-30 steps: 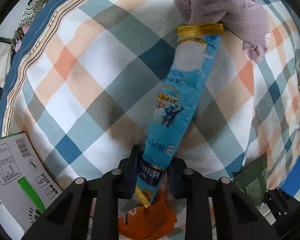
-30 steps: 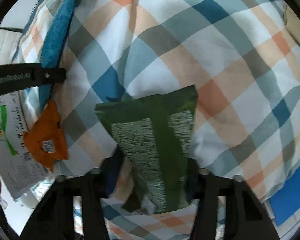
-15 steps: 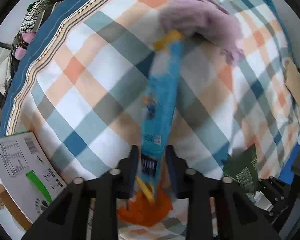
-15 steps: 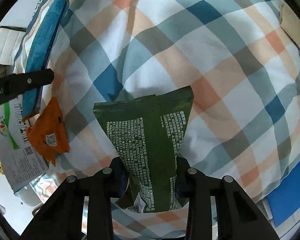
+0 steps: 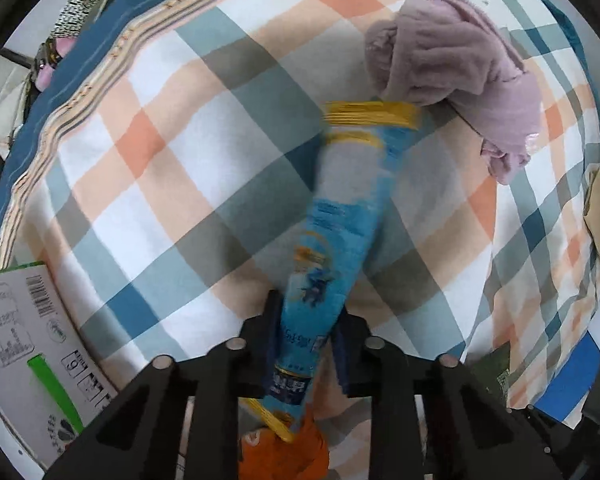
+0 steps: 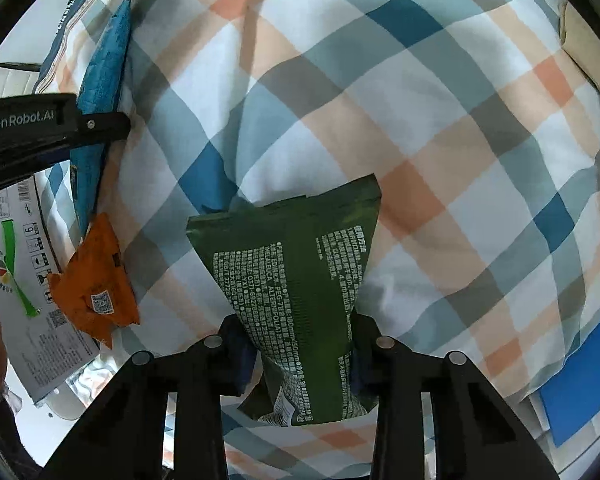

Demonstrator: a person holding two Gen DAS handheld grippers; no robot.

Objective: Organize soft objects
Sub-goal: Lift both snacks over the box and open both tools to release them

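Leftmost in the left wrist view, a white cardboard box with a barcode and a green stripe lies at the edge of the bed, and past the bed's blue striped border some cluttered room items show, too small to name. Across the middle spreads the checked bedsheet in orange, teal, grey and white. The left gripper has its jaws pinching the lower part of a long blue packet, which reaches up toward a mauve cloth bundle; the packet's gold-banded top end looks to touch the bundle, though blur makes that uncertain. Under the jaws lies an orange packet.

Turning to the right wrist view, the box and the orange packet sit at the left, with the left gripper's black body above them. At centre, the right gripper has its jaws pinching a dark green packet printed with white text, held above the sheet. A blue flat item lies at the far right edge.
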